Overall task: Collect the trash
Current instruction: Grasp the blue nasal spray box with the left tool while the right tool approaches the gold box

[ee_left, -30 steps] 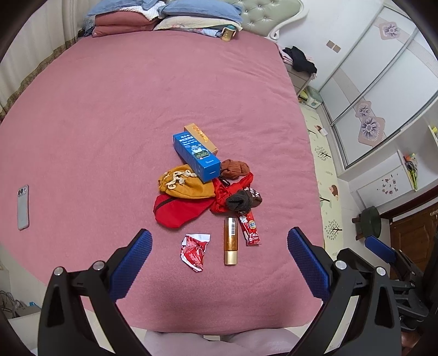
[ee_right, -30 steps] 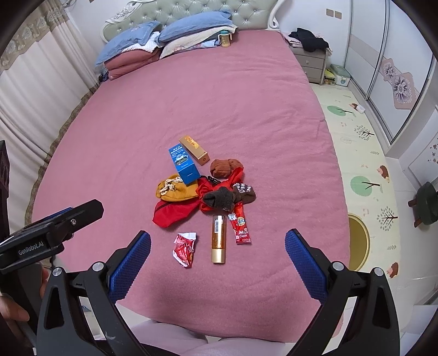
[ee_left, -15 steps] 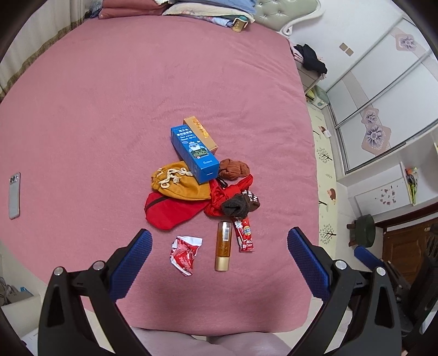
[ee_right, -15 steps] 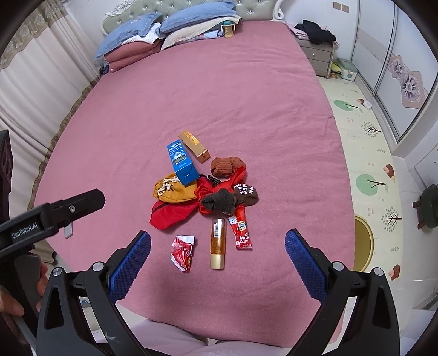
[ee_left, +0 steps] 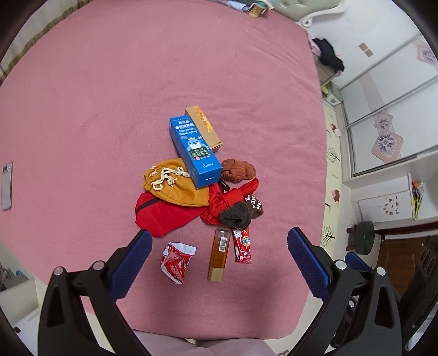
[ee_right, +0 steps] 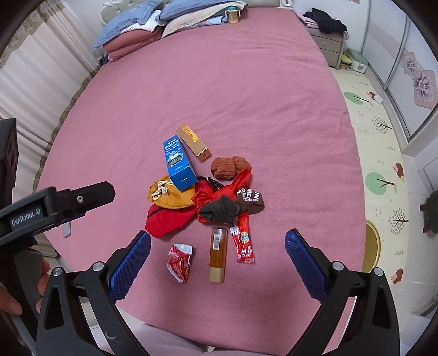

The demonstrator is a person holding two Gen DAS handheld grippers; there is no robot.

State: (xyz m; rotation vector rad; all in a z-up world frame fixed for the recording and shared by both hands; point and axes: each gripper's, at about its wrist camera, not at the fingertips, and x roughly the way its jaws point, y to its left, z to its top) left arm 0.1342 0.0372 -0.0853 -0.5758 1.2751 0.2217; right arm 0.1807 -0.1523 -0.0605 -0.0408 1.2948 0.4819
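On the pink bed (ee_left: 109, 95) lies a pile of items. A crumpled red wrapper (ee_left: 176, 261) (ee_right: 179, 261), an amber bottle (ee_left: 219, 254) (ee_right: 217, 253) and a red candy wrapper (ee_left: 242, 247) (ee_right: 244, 243) lie nearest me. Behind them are a red pouch (ee_left: 164, 213), a mustard drawstring bag (ee_left: 175, 182), a blue box (ee_left: 194, 150) (ee_right: 179, 163), a gold box (ee_left: 204, 127), brown socks (ee_left: 238, 169) and a dark sock (ee_left: 236, 215). My left gripper (ee_left: 219, 261) and right gripper (ee_right: 217, 260) are open and empty, held above the near items.
A phone (ee_left: 6, 184) lies at the bed's left edge. Pillows and folded bedding (ee_right: 164, 24) are at the head of the bed. A nightstand (ee_right: 328, 43) and wardrobe doors (ee_left: 388, 95) stand to the right. The left gripper's body (ee_right: 54, 208) shows in the right wrist view.
Both grippers have moved forward and lower toward the pile, so the items look larger. Both stay open and nothing on the bed has moved.
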